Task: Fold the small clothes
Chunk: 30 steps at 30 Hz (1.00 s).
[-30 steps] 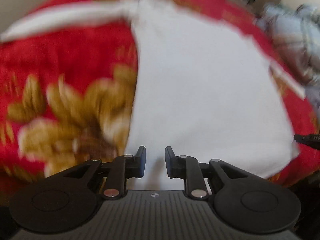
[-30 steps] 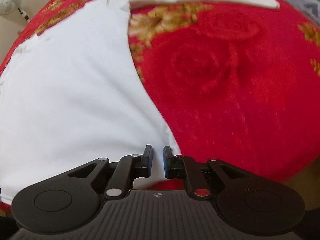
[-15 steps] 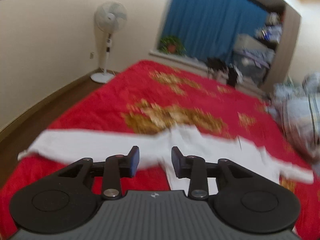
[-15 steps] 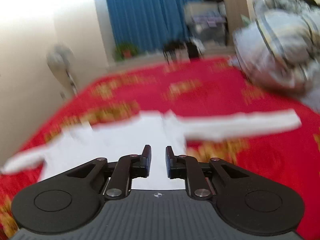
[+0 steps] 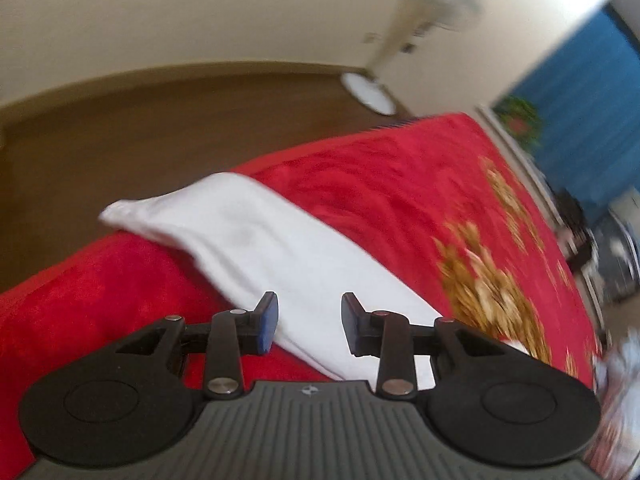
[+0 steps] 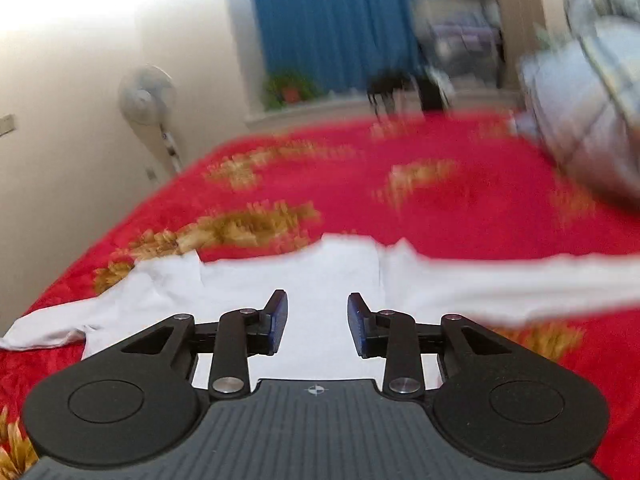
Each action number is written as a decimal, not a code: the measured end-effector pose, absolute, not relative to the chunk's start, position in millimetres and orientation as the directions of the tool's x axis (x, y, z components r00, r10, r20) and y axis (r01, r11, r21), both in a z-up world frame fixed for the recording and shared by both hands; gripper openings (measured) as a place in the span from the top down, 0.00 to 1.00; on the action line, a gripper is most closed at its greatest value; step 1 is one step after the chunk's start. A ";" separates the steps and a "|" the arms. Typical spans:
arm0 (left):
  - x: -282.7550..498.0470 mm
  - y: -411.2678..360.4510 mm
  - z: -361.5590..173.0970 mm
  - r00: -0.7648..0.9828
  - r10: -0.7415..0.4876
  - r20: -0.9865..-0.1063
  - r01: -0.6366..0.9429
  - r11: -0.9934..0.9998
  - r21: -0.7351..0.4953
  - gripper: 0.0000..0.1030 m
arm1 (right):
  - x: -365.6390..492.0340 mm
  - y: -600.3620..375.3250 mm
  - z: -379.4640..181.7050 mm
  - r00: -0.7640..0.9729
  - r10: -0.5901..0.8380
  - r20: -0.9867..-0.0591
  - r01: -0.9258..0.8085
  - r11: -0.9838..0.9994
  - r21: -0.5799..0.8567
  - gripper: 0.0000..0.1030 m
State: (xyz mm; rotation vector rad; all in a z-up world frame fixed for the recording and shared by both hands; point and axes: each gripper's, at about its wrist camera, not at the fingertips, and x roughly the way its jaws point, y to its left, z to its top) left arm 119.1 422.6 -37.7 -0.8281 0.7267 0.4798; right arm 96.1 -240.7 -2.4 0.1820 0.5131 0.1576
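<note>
Right now I look over a bed covered by a red plush blanket with gold flower patterns (image 6: pixel 440 208), and on it a white long-sleeved cloth garment (image 6: pixel 320 276) lies spread flat, front up, both sleeves stretched out sideways. From the right wrist view I see a cream wall, a white pedestal fan (image 6: pixel 150 100) standing beside the bed, a blue curtain (image 6: pixel 332 20) at the far end with a small potted plant (image 6: pixel 290 88) on the sill, and a blurred grey-blue heap of bedding (image 6: pixel 588 92) at the bed's far right. The left wrist view is tilted and shows one white sleeve (image 5: pixel 256 248) reaching the bed's edge, with brown wooden floor (image 5: pixel 160 128) past it.

Compared with a second ago, when both cameras were pressed close over the cloth and filled with white and red, I now see the room and the whole garment. Both tools stood closer together then.

My left tool (image 5: pixel 310 316) has its fingers apart above the sleeve, nothing pinched between them. My right tool (image 6: pixel 316 316) is opening over the garment's body, and nothing sits between its pads either.

I see no containers; the shelves by the curtain are too blurred to read.
</note>
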 end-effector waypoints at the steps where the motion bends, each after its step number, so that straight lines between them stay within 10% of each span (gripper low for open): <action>1: 119.2 430.7 -41.5 0.659 0.104 -0.745 -0.654 0.569 -0.498 0.60 | 101.2 -235.3 -6.2 0.858 0.180 -0.481 -0.106 0.978 0.177 0.66; 24: 108.4 485.3 -92.5 0.556 0.209 -0.805 -0.817 0.319 -0.481 0.57 | 112.6 -221.4 -37.7 0.782 0.166 -0.601 -0.117 0.986 0.121 0.66; 28: 109.1 484.7 -92.2 0.548 0.241 -0.801 -0.821 0.336 -0.461 0.95 | 110.4 -222.0 -37.9 0.778 0.168 -0.605 -0.123 0.986 0.115 0.66; 30: 107.8 482.6 -86.7 0.554 0.267 -0.788 -0.819 0.344 -0.459 0.95 | 109.6 -222.4 -37.5 0.778 0.168 -0.605 -0.125 0.986 0.113 0.66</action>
